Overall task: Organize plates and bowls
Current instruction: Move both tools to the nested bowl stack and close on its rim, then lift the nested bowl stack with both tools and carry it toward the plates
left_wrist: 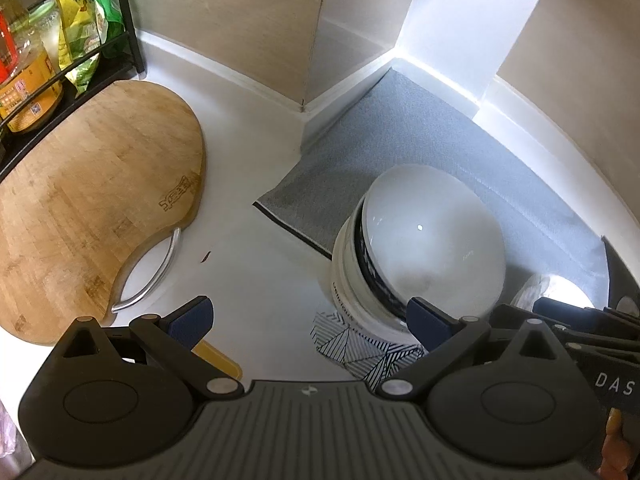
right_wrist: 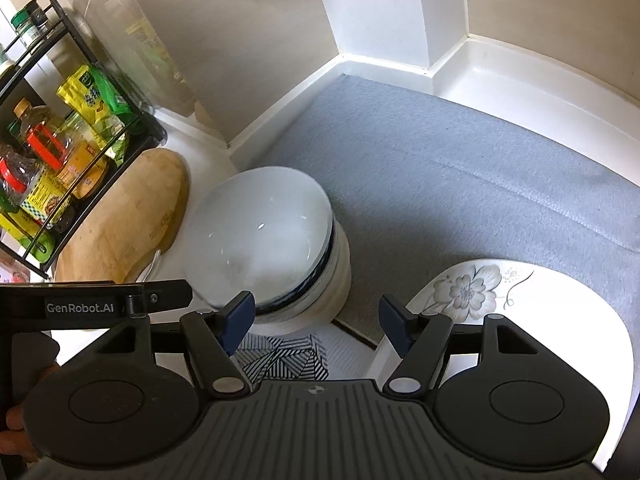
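A stack of bowls (left_wrist: pixel 420 248) (right_wrist: pixel 264 236) stands at the near edge of a grey mat (left_wrist: pixel 400 140) (right_wrist: pixel 460 168), with a pale glassy bowl on top and white, dark-rimmed ones beneath. Under the stack lies a black-and-white striped piece (left_wrist: pixel 360 344) (right_wrist: pixel 280 356). A white plate with a flower print (right_wrist: pixel 500 312) rests to the right. My left gripper (left_wrist: pixel 310 320) is open; its right pad sits just in front of the stack. My right gripper (right_wrist: pixel 317 320) is open too, between the stack and the plate, gripping nothing.
A wooden cutting board (left_wrist: pixel 100 200) (right_wrist: pixel 128 216) with a metal handle lies to the left. Behind it a black wire rack (left_wrist: pixel 40 60) (right_wrist: pixel 60 152) holds bottles and packets. Walls close off the corner behind the mat. A hand (right_wrist: pixel 16 432) shows at the lower left.
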{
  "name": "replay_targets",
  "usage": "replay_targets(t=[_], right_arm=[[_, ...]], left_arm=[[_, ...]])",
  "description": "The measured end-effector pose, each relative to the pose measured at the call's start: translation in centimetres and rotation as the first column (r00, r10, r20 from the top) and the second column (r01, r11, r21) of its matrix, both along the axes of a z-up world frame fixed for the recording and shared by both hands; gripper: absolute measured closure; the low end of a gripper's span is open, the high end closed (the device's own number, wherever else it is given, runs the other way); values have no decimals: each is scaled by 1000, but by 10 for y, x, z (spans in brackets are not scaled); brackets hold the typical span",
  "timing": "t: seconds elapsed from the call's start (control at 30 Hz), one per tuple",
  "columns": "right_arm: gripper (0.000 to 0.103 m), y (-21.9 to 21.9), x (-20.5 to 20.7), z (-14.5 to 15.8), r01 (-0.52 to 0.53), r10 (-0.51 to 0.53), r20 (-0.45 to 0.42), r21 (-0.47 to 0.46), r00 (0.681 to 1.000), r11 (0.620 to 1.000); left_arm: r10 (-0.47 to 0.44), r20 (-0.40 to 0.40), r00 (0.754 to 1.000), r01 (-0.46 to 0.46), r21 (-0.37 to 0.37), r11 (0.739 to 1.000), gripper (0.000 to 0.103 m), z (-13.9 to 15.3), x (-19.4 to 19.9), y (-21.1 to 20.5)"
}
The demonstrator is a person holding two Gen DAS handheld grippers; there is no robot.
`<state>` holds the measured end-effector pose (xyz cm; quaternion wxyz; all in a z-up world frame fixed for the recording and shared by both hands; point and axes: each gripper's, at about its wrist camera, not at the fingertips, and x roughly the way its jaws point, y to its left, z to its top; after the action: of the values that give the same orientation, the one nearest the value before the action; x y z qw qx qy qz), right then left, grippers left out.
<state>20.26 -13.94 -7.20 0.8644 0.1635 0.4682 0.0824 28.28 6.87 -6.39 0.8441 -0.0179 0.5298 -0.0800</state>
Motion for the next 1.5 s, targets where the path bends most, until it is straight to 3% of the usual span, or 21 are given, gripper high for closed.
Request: replay_targets(t=[0.2, 0.47, 0.6, 1.13, 1.5], right_arm=[[32, -14, 15, 0, 27, -28, 8, 27, 1000, 999], [31, -20, 43, -11, 37, -33, -40, 97, 999, 995], [31, -18, 55, -20, 35, -25, -79, 126, 997, 991], [31, -1, 87, -49, -16, 42, -203, 124, 978, 992], [28, 5, 94, -56, -45, 66, -218, 100, 974, 994]], left_arm=[[80, -43, 996, -85, -119, 989, 1, -1, 17, 14], [147, -115, 982, -169, -212, 962, 1, -21, 38, 13], [166, -151, 974, -198, -229, 953, 1, -34, 47, 9], [179, -207, 962, -220, -201, 954, 1, -73, 69, 2], [151, -214, 965, -203, -246, 948, 0, -83, 76, 1]])
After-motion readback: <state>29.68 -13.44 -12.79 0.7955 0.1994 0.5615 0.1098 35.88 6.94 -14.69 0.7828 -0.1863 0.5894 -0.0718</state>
